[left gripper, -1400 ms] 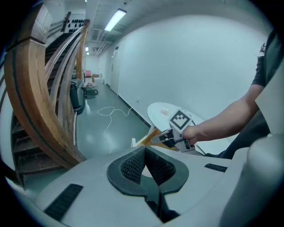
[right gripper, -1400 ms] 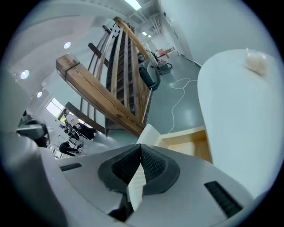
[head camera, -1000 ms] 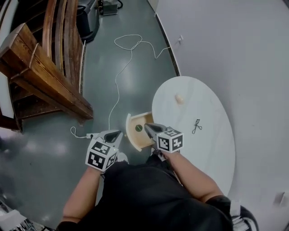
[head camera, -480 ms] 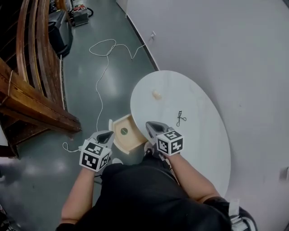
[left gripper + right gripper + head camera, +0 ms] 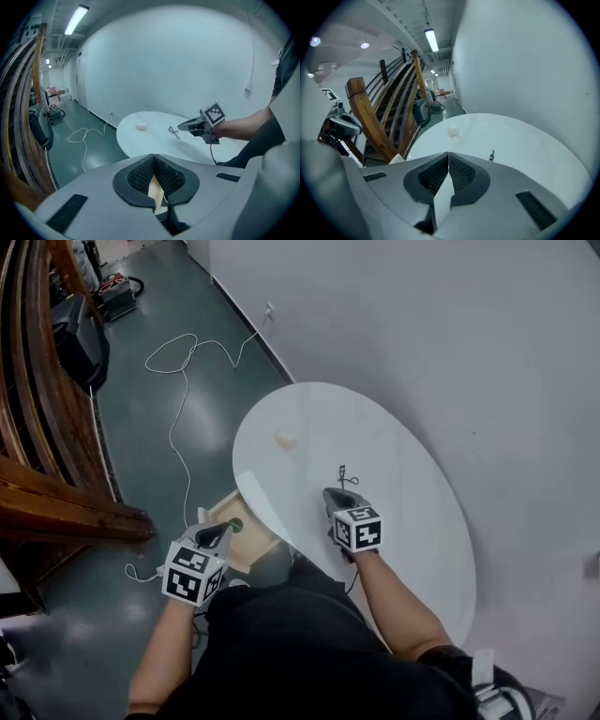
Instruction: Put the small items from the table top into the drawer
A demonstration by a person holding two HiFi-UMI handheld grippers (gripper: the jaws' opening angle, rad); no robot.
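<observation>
A white oval table (image 5: 403, 521) carries a small beige item (image 5: 285, 440) near its far end and a black eyelash curler (image 5: 345, 474) in the middle. My right gripper (image 5: 331, 493) hovers over the table just short of the curler, shut and empty. An open wooden drawer (image 5: 246, 545) sticks out under the table's left edge, with a green item (image 5: 235, 525) inside. My left gripper (image 5: 223, 529) sits at the drawer's near side, its fingertips together with nothing held. The left gripper view shows the curler (image 5: 174, 132), the beige item (image 5: 140, 125) and my right gripper (image 5: 181, 126).
A dark wooden curved structure (image 5: 56, 502) fills the left side. A white cable (image 5: 178, 390) loops over the grey floor. A plain wall (image 5: 469, 334) runs close behind the table. Black equipment (image 5: 80, 343) stands at the far left.
My right gripper has swung from above the open drawer to over the table top, close to the eyelash curler. My left gripper has shifted along beside the drawer.
</observation>
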